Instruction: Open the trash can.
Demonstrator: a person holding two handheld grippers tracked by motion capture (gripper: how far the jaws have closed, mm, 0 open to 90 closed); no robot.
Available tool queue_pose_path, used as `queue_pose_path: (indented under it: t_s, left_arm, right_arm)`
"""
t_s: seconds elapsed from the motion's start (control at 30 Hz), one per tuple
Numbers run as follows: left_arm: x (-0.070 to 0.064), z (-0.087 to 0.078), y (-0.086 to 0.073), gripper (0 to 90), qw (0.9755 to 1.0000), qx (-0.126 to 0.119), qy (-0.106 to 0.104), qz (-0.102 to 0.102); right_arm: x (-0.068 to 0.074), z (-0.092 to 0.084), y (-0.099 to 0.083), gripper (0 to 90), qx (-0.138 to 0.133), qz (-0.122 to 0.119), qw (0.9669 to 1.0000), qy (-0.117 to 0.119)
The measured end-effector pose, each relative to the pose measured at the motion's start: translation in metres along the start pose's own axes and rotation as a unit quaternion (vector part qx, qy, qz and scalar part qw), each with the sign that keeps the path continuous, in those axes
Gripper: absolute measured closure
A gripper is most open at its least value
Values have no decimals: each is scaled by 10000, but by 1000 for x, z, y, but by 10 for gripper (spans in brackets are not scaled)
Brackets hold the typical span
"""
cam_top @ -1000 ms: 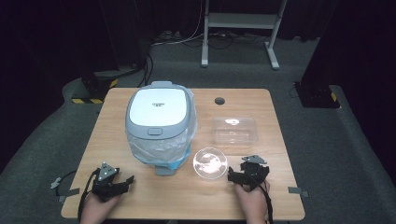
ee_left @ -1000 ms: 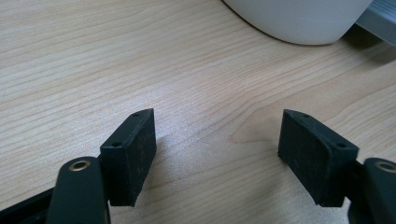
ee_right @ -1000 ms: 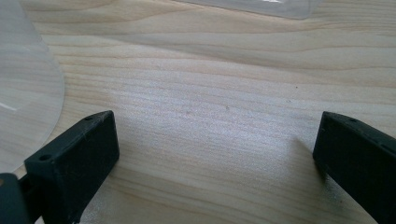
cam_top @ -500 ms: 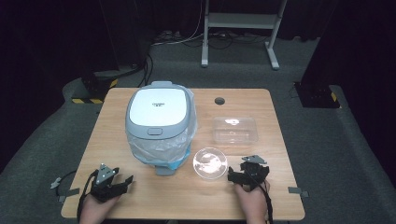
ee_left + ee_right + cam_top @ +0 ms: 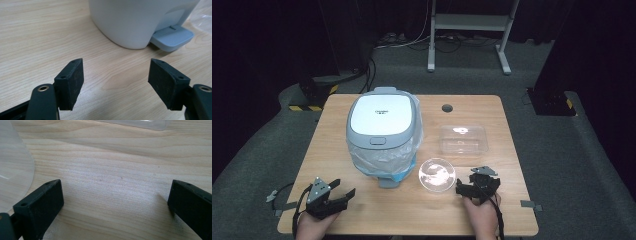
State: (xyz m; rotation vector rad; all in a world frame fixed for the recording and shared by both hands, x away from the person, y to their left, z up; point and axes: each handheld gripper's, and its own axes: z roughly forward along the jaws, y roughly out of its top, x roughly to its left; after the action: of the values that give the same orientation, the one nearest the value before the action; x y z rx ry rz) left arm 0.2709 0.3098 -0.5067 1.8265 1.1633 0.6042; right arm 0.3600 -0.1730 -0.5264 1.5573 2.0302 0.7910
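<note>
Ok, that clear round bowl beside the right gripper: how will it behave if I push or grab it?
The clear bowl looks thin and see-through, so it is probably light and would slide on the smooth wooden table rather than tip. Its glossy wall may be slippery between the pads, and it might flex or crack if squeezed hard. The right gripper stands open beside it.

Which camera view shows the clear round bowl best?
The high view shows the clear round bowl best: its whole rim is visible on the wooden table, between the white bin and the right tongs. The right gripper view shows its curved edge at the left. The left gripper view faces the bin's base.
</note>
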Motion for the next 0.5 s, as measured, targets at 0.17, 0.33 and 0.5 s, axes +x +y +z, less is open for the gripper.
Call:
queue_pose_path:
  t_s: [0.17,0.33,0.5]
  left_arm:
    - [2,-5,0,299,9995,-302,-97,-47]
    - [3,-15,3,307,9969,-755,-204,-120]
    - [0,-24,6,297,9925,-1200,-218,-80]
  right_arm:
    - [0,0,0,1,0,8,10000,-10]
    - [0,0,0,1,0,14,10000,-16]
    - [0,0,0,0,-1,13,10000,-15]
